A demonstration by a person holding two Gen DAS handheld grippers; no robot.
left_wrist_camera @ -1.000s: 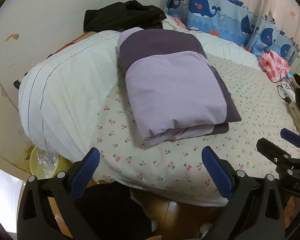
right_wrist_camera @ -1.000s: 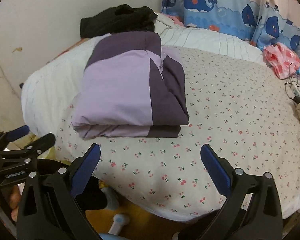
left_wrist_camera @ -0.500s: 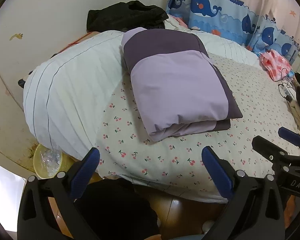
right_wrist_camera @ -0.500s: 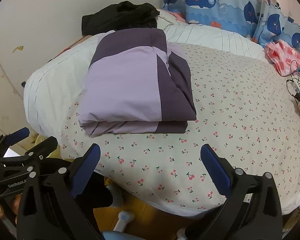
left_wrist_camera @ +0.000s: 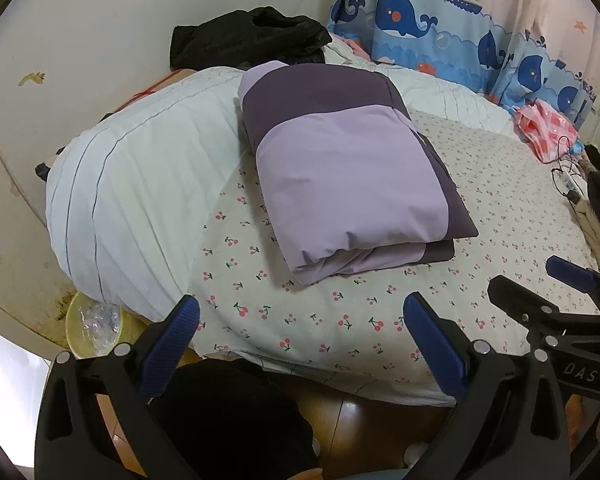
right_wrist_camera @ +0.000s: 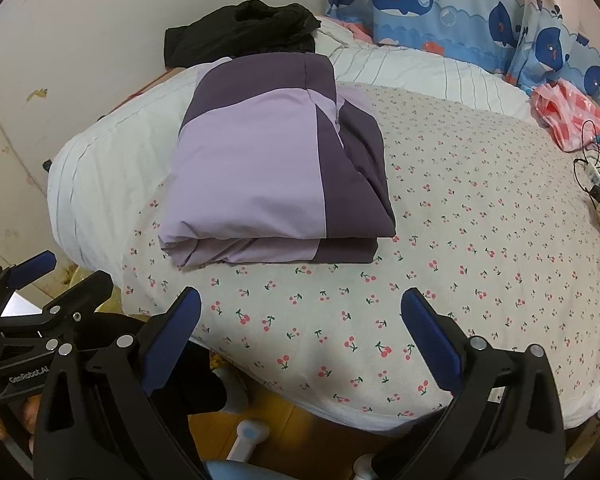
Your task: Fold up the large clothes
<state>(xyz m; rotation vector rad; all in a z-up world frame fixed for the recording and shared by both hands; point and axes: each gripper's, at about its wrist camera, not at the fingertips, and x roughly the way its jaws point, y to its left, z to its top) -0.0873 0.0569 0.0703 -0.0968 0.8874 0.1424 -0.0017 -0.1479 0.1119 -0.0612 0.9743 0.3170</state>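
1. Right now I am looking at the purple garment (left_wrist_camera: pixel 352 184), which is lying folded into a thick, neat rectangle on the bed (left_wrist_camera: pixel 380 320), toward the bed's left side and partly resting on the white striped quilt (left_wrist_camera: pixel 140 200) at the left edge.
2. I am holding the left hand-held gripper (left_wrist_camera: pixel 300 332) with its fingers spread wide and gripping nothing, hovering just off the bed's near edge, apart from the garment.
3. I am holding the right hand-held gripper (right_wrist_camera: pixel 300 328) the same way: wide, empty, off the near edge, with the bundle's folded front lying ahead and slightly to the left.
4. I am judging that the folding of this piece is essentially finished, since the layers are stacked and the edges are lining up, though the dark right side is bulging a little.
5. I am thinking the next move calls for either tidying that right side or reaching for another piece; the black clothing (left_wrist_camera: pixel 248 40) is sitting at the far left corner, beyond the bundle.
6. I am noting that reaching it means passing over the folded garment without dragging it askew.
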